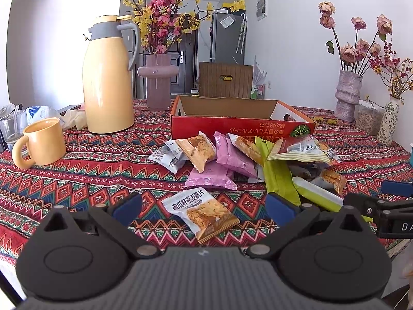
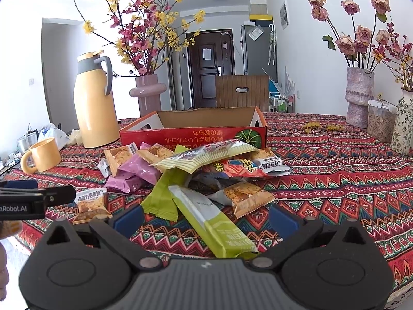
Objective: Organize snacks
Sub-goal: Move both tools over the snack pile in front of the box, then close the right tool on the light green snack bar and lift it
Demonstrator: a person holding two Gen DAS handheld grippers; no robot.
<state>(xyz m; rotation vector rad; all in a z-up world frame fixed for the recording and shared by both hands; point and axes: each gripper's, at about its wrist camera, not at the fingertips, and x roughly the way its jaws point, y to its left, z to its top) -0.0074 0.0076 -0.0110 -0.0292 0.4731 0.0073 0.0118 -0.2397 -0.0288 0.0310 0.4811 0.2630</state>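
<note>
A pile of snack packets (image 1: 247, 155) lies on the patterned tablecloth in front of an open red cardboard box (image 1: 240, 126), which looks empty inside. My left gripper (image 1: 204, 209) is open, with a white-and-orange oat crisp packet (image 1: 204, 213) lying between its fingers on the cloth. My right gripper (image 2: 205, 218) is open, with a long green-and-white bar packet (image 2: 214, 222) lying between its fingers. The pile (image 2: 196, 165) and the box (image 2: 193, 131) also show in the right wrist view. The right gripper appears at the left view's right edge (image 1: 395, 206).
A yellow thermos jug (image 1: 108, 77) and a yellow mug (image 1: 41, 142) stand at the left. A pink vase with flowers (image 1: 157, 77) stands behind the box. More vases (image 1: 348, 93) and a clear jar (image 2: 380, 121) stand at the right. A wooden chair back (image 1: 225, 80) is beyond the table.
</note>
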